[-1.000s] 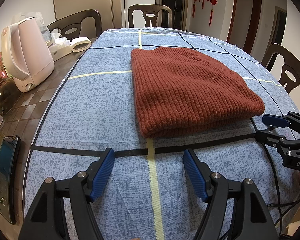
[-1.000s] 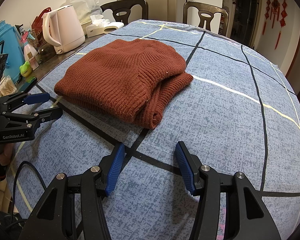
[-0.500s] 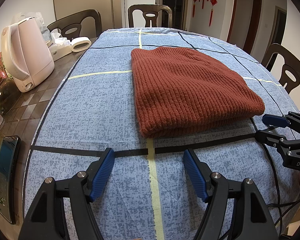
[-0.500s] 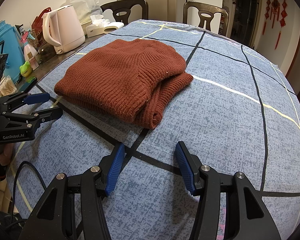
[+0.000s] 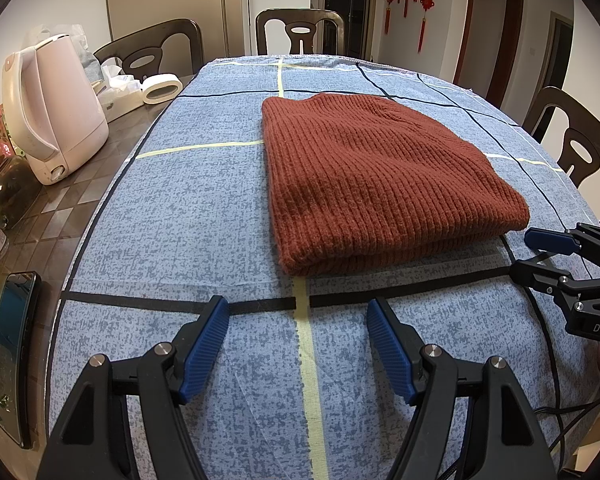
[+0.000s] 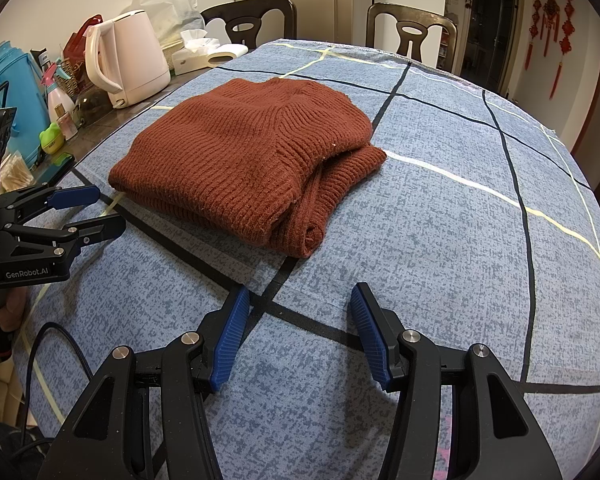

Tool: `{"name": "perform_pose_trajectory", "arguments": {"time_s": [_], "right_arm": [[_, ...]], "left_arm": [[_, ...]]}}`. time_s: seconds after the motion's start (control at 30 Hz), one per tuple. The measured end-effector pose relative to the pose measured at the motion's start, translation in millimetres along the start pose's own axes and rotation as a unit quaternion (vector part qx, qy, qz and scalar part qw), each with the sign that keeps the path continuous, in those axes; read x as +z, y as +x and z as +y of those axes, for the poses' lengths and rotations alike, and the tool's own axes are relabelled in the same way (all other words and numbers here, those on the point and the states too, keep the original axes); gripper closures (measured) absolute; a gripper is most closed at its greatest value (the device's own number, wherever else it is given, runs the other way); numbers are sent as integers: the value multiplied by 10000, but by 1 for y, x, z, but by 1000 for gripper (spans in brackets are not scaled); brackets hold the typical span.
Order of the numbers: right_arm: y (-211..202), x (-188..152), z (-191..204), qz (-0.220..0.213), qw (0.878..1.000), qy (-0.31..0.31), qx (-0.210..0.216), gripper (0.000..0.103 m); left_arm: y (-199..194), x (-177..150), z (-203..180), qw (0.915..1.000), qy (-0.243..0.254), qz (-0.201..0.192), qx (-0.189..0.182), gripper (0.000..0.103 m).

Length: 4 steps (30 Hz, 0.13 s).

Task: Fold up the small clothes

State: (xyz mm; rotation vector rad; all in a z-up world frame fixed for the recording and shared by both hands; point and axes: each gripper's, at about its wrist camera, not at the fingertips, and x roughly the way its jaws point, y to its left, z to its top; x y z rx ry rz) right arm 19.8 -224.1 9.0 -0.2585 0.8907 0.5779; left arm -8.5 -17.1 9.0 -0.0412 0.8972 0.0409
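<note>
A rust-brown ribbed knit sweater (image 5: 380, 176) lies folded into a compact stack on the blue checked tablecloth (image 5: 204, 208); in the right wrist view (image 6: 244, 160) its folded layers show at the right end. My left gripper (image 5: 298, 320) is open and empty, a short way in front of the sweater's near edge. My right gripper (image 6: 296, 308) is open and empty, in front of the sweater's near right corner. Each gripper shows in the other's view, the right one (image 5: 540, 256) and the left one (image 6: 84, 212), both beside the sweater and apart from it.
A pink kettle (image 5: 52, 112), tape roll (image 5: 162, 88), tissue box (image 6: 196, 54), glass jar (image 5: 10, 192) and a phone (image 5: 12, 352) stand on the bare table strip at the left. Bottles and a blue flask (image 6: 16, 92) stand there too. Chairs (image 5: 300, 32) ring the table.
</note>
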Motion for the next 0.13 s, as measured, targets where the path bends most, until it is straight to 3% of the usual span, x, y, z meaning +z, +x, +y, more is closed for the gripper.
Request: {"name": "perform_pose_trajectory", "arguments": {"time_s": [0.13], "right_arm": [[0,0,0,0,10000,-2,-1,49]], "left_arm": [[0,0,0,10000,6,2,-2,28]]}}
